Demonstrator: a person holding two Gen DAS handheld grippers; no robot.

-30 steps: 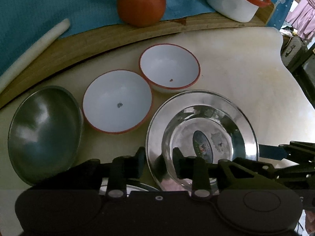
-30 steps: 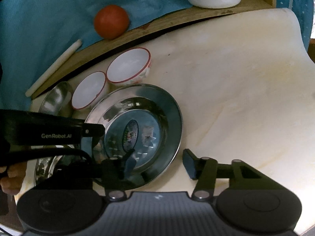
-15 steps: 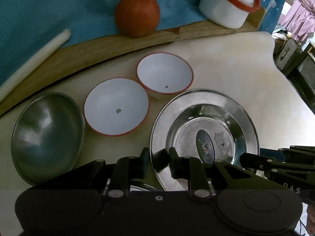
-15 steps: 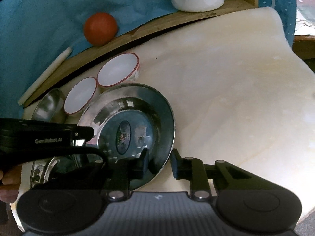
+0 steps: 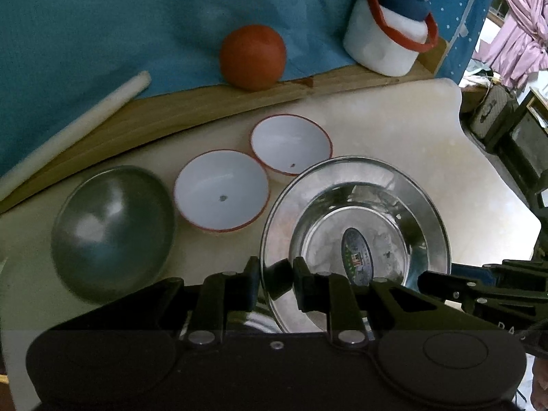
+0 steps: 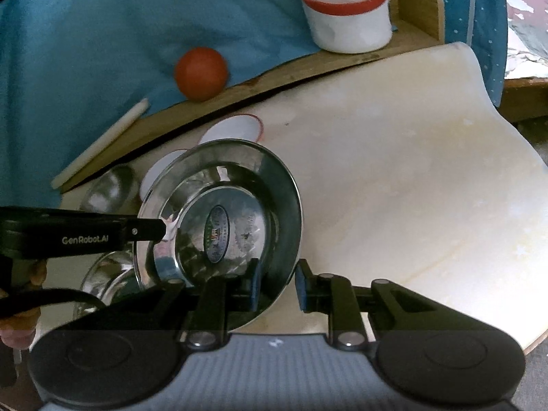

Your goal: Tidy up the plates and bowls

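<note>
A shiny steel plate [image 5: 356,205] with a sticker in its middle is held lifted above the table, also in the right wrist view [image 6: 274,185]. My left gripper [image 5: 275,282] is shut on its near left rim. My right gripper [image 6: 278,282] is shut on its near right rim. Two white bowls with red rims [image 5: 221,198] [image 5: 291,149] sit behind the plate. A steel bowl [image 5: 113,226] sits at the far left. Another steel plate [image 6: 109,274] lies partly hidden under the lifted one.
The cream table top [image 6: 411,188] stretches to the right. A wooden ledge [image 5: 171,120] at the back carries an orange ball [image 5: 252,56], a white rod [image 5: 68,130] and a white container with a red handle [image 5: 387,41]. Blue cloth hangs behind.
Both grippers have closed on the steel plate's rim and raised it off the table, so it now overlaps the white bowls in the right wrist view.
</note>
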